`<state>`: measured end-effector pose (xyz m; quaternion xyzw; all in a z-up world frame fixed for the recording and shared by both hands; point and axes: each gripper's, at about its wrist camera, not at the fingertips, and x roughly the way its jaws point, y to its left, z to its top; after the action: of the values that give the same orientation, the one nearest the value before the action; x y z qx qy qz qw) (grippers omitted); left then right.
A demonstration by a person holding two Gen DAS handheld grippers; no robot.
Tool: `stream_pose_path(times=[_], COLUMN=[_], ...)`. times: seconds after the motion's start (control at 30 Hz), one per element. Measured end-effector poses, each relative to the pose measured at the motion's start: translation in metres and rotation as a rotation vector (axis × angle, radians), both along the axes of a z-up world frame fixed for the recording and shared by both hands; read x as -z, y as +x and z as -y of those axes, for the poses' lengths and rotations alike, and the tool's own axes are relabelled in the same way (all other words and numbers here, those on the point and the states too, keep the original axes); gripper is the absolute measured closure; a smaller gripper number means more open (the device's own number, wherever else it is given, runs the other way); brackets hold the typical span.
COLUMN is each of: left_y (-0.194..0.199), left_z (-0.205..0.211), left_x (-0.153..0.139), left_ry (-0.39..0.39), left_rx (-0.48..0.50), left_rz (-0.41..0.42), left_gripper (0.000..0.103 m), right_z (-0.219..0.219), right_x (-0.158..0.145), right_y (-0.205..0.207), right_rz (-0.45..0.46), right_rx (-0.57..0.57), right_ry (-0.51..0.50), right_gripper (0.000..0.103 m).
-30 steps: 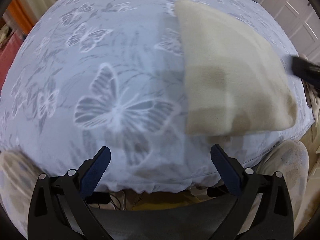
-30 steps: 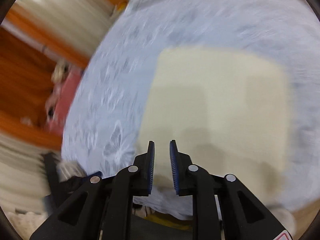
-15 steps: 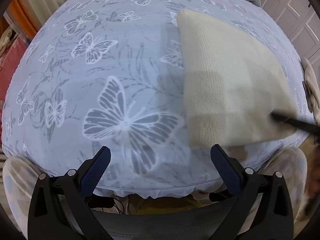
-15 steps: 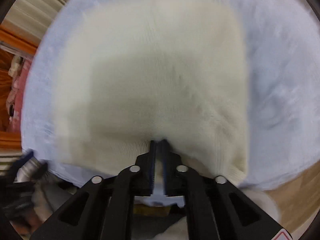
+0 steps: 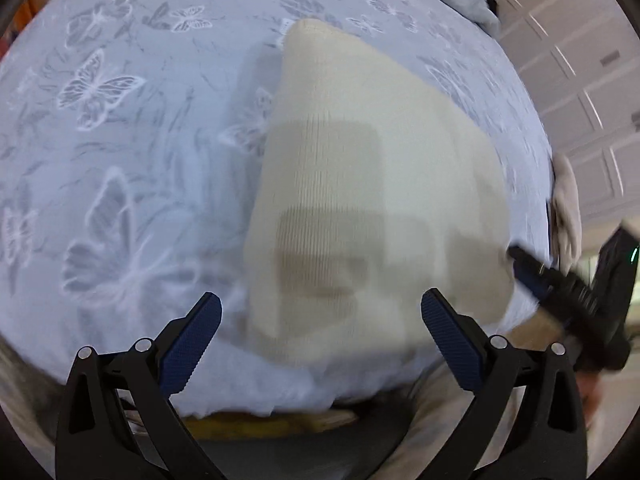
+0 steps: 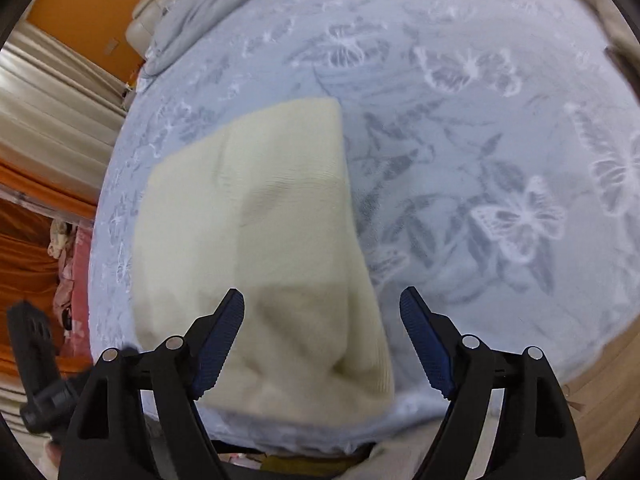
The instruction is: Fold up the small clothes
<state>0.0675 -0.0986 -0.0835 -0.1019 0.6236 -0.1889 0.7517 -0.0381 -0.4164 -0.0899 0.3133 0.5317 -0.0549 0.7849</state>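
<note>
A folded cream knit garment (image 5: 372, 200) lies flat on the pale blue butterfly-print bedcover (image 5: 120, 140), near its front edge. My left gripper (image 5: 320, 340) is open and empty, hovering over the garment's near edge. My right gripper (image 6: 322, 336) is open and empty, above the garment's (image 6: 260, 240) near right corner. The right gripper also shows in the left wrist view (image 5: 560, 284), just off the garment's right edge. The left gripper shows blurred at the lower left of the right wrist view (image 6: 36, 372).
A grey pillow or duvet (image 6: 208, 12) lies at the head of the bed. White cupboard doors (image 5: 580, 100) stand to the right. Orange curtains and a pile of cloth (image 6: 64, 264) are on the left. The bed's front edge (image 5: 280, 408) is just below my grippers.
My right gripper was shut on the garment's near edge half a second ago; it has opened, let go and pulled back. My left gripper has moved right, over the garment's near edge.
</note>
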Motion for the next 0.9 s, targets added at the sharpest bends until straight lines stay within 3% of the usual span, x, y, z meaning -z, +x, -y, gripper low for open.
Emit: stream_pose_path(times=[0.13, 0.2, 0.27, 0.4, 0.43, 0.53, 0.57, 0.67, 0.9], left_y=[0.031, 0.040, 0.047, 0.057, 0.059, 0.056, 0.054, 0.046, 0.001], left_z=[0.013, 0.017, 0.019, 0.020, 0.021, 0.027, 0.030, 0.034, 0.032], left_x=[0.026, 0.040, 0.051, 0.066, 0.066, 0.057, 0.051, 0.026, -0.049], left_ry=[0.013, -0.020, -0.083, -0.163, -0.165, -0.148, -0.131, -0.105, -0.124], left_rx=[-0.028, -0.023, -0.030, -0.041, -0.036, -0.017, -0.005, 0.035, 0.147], left_rz=[-0.047, -0.084, -0.120, -0.173, -0.176, -0.154, -0.135, -0.082, 0.002], left_gripper=[0.005, 0.005, 0.005, 0.005, 0.005, 0.013, 0.020, 0.037, 0.039], right_z=[-0.006, -0.009, -0.018, -0.027, -0.028, -0.026, -0.024, -0.027, -0.044], right_x=[0.041, 0.056, 0.061, 0.064, 0.063, 0.057, 0.052, 0.024, -0.068], right_y=[0.028, 0.036, 0.046, 0.053, 0.054, 0.047, 0.042, 0.032, -0.035], right_rz=[-0.034, -0.038, -0.009, 0.013, 0.019, 0.046, 0.065, 0.119, 0.253], right_rx=[-0.016, -0.015, -0.037, -0.067, -0.063, -0.039, -0.016, 0.001, 0.032], right_ry=[0.173, 0.246, 0.269, 0.242, 0.245, 0.286, 0.315, 0.300, 0.208], right_gripper=[0.024, 0.014, 0.008, 0.005, 0.010, 0.056, 0.064, 0.069, 0.070])
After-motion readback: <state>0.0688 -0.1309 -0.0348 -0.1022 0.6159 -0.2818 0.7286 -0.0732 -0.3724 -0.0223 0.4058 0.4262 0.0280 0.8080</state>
